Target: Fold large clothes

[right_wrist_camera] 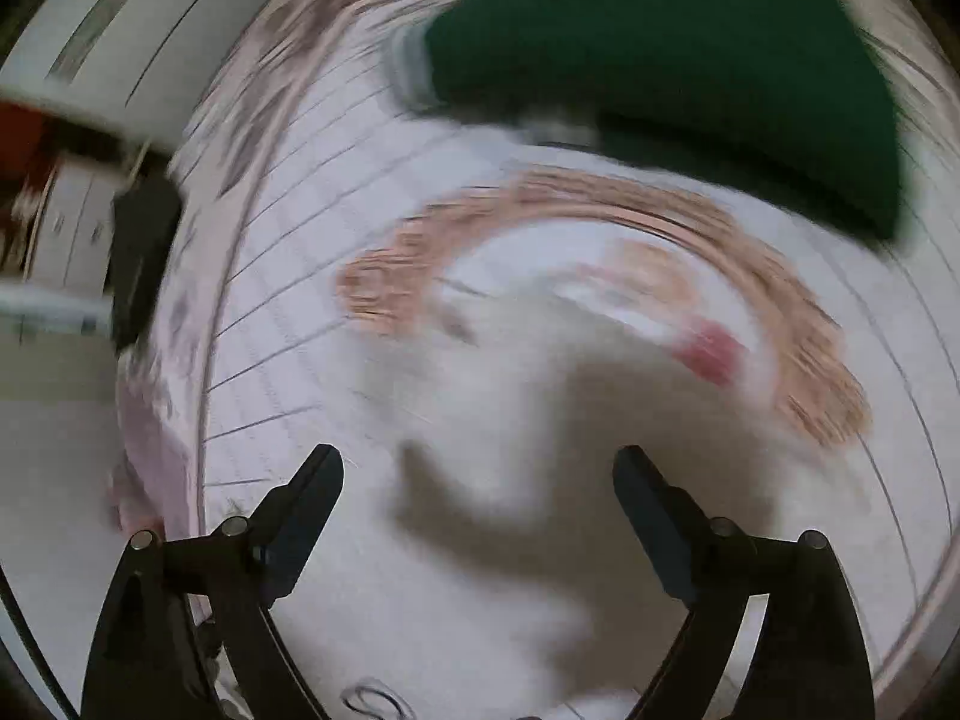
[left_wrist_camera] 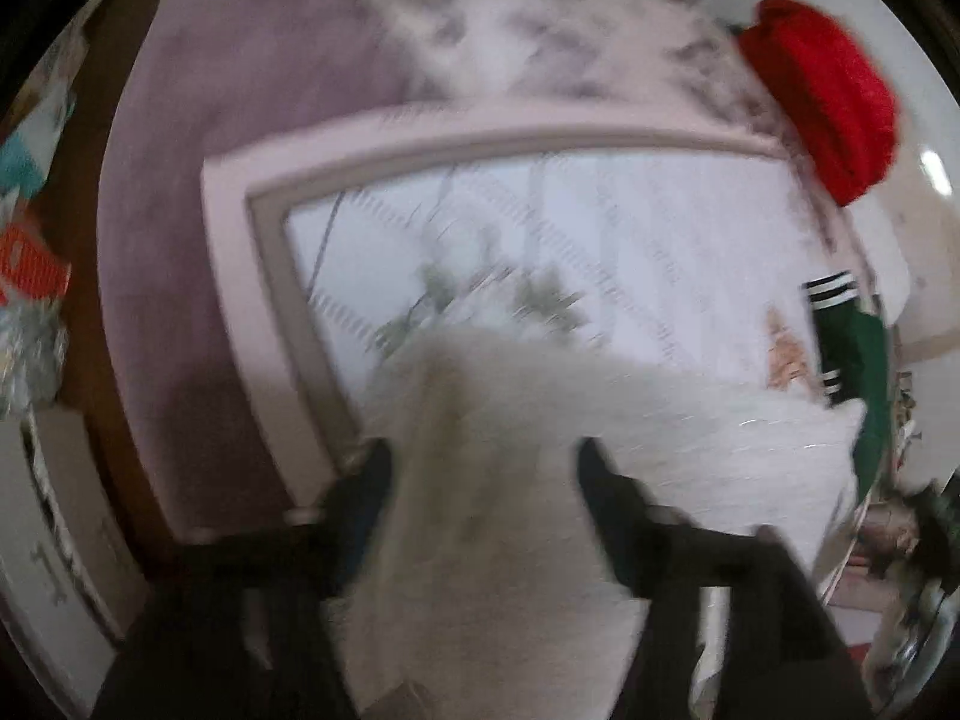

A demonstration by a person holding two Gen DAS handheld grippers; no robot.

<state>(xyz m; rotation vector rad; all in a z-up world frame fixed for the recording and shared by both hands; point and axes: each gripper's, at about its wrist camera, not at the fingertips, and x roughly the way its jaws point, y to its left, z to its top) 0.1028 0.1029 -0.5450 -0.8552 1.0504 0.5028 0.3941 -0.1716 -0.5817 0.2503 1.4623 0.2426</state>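
A white fluffy garment (left_wrist_camera: 600,438) lies on a bed with a white patterned blanket (left_wrist_camera: 600,228). In the left wrist view a fold of it rises between the two fingers of my left gripper (left_wrist_camera: 483,462), which stands wide; motion blur hides whether the pads touch the cloth. In the right wrist view my right gripper (right_wrist_camera: 480,468) is open and empty above the white garment (right_wrist_camera: 456,570). A green garment (right_wrist_camera: 690,60) lies at the far side of the bed; it also shows in the left wrist view (left_wrist_camera: 858,354) with black-and-white striped cuffs.
A red knitted garment (left_wrist_camera: 822,96) lies at the bed's far right corner. A pink bed border (left_wrist_camera: 240,276) and purple rug (left_wrist_camera: 168,192) lie to the left. White drawers (left_wrist_camera: 54,516) stand at the lower left. A dark object (right_wrist_camera: 141,258) sits by the bed's left edge.
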